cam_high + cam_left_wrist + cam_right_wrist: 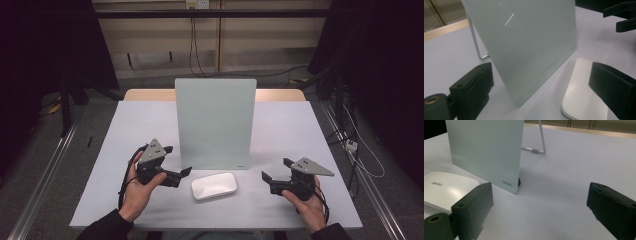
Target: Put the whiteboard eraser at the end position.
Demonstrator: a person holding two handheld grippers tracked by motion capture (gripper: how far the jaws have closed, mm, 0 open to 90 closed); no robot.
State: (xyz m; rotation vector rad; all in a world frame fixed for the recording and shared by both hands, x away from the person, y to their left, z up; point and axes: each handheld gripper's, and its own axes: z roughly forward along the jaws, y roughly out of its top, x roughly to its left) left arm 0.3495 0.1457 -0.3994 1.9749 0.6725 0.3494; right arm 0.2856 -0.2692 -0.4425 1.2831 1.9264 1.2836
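Left gripper [184, 172]: jaws spread wide, nothing between them, tips aimed at the eraser [214, 185] from its left side, near but not touching. Right gripper [266, 177]: also spread and empty, on the eraser's right, farther off than the left one. Eraser is a white rounded slab lying flat on the table [130, 125], just in front of the board [215, 122], between the two grippers. Board stands upright behind the eraser, leaning back slightly on a wire stand [541, 143].

Likely step: approach the eraser for a pick. To do it well, probably bring the left gripper in low and level, straddle the eraser across its short sides, and close only once both pads are past the edge. It is thin and smooth, so a high or tilted grip may slip. Keep clear of the board's bottom edge; a nudge could tip it.

Left gripper view: eraser [580, 90] sits partly behind one jaw, so the gripper is off-centre to it; the right gripper [621, 16] is far off at top right. Right gripper view: grey print on the eraser [445, 188], a logo at the board's lower corner [507, 183] and a small black foot there. The high view gives the overall spacing but none of these details.
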